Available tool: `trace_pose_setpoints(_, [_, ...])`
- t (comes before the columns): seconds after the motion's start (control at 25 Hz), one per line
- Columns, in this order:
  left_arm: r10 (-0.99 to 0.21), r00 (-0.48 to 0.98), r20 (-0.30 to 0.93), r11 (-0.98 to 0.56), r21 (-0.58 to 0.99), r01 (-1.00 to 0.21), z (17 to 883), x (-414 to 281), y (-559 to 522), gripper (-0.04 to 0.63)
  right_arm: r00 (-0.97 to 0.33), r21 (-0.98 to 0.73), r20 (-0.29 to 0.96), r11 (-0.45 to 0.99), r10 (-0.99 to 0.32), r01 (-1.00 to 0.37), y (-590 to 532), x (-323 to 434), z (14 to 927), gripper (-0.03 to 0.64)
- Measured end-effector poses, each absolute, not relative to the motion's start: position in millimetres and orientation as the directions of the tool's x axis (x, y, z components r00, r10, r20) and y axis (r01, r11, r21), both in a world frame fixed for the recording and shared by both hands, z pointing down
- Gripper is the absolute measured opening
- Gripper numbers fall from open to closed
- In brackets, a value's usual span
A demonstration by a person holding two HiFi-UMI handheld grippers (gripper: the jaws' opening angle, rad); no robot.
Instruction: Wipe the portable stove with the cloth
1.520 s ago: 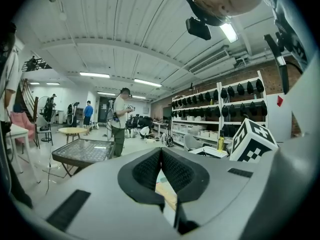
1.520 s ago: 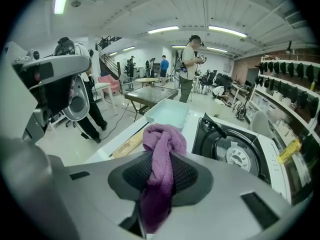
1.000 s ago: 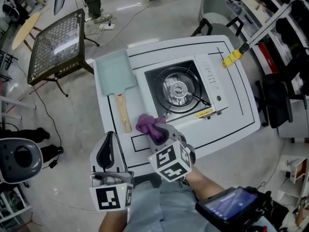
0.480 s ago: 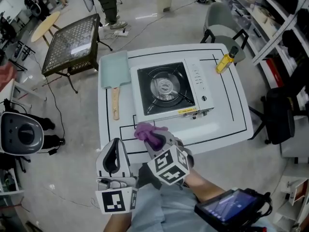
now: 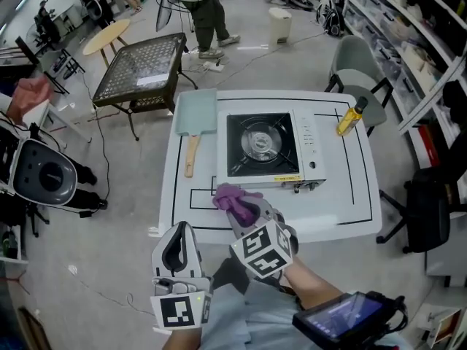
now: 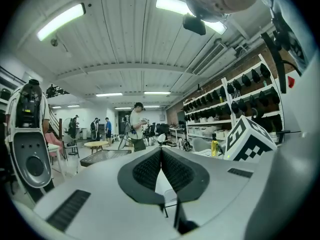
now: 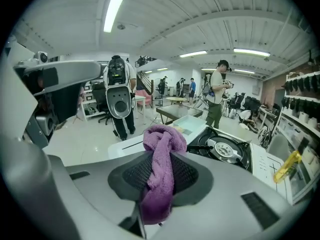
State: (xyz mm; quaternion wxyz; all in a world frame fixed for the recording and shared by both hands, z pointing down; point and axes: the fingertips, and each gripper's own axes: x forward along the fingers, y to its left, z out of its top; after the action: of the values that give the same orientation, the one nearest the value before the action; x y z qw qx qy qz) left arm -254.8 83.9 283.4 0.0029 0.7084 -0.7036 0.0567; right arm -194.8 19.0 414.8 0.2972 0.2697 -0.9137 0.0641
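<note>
The portable stove [image 5: 266,148] sits on the white table [image 5: 339,195], its round burner [image 7: 224,150] showing in the right gripper view. My right gripper [image 5: 244,208] hangs over the table's near edge, short of the stove, shut on a bunched purple cloth [image 5: 232,196] that sticks out between its pads [image 7: 162,156]. My left gripper [image 5: 176,252] is lower left, off the table's near side and pointing level into the room. Its jaws are shut with nothing between them [image 6: 161,165].
A pale green cutting board [image 5: 196,114] with a wooden handle lies left of the stove. A yellow bottle [image 5: 349,117] stands at the table's right. A grey chair [image 5: 355,71] is behind it, a mesh table [image 5: 142,69] at back left. People stand further back.
Both grippers have drawn back from the table toward me and risen. The purple cloth stays clamped in the right one. The table and stove now look smaller and farther away.
</note>
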Motion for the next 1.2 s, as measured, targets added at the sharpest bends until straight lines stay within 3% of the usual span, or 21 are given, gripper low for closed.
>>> trace_pose_setpoints(0.64, [-0.972, 0.071, 0.223, -0.071, 0.009, -0.997, 352.7, -299.6, -18.6, 0.018, -0.642, -0.033, 0.653, 0.832, -0.402, -0.554, -54.5, -232.8, 478.2, 0.121])
trace_pose_setpoints(1.2, [-0.964, 0.134, 0.230, -0.130, 0.032, -0.991, 368.0, -286.9, -65.0, 0.018, -0.654, -0.095, 0.669, 0.832, -0.353, -0.546, -71.6, -220.6, 483.7, 0.120])
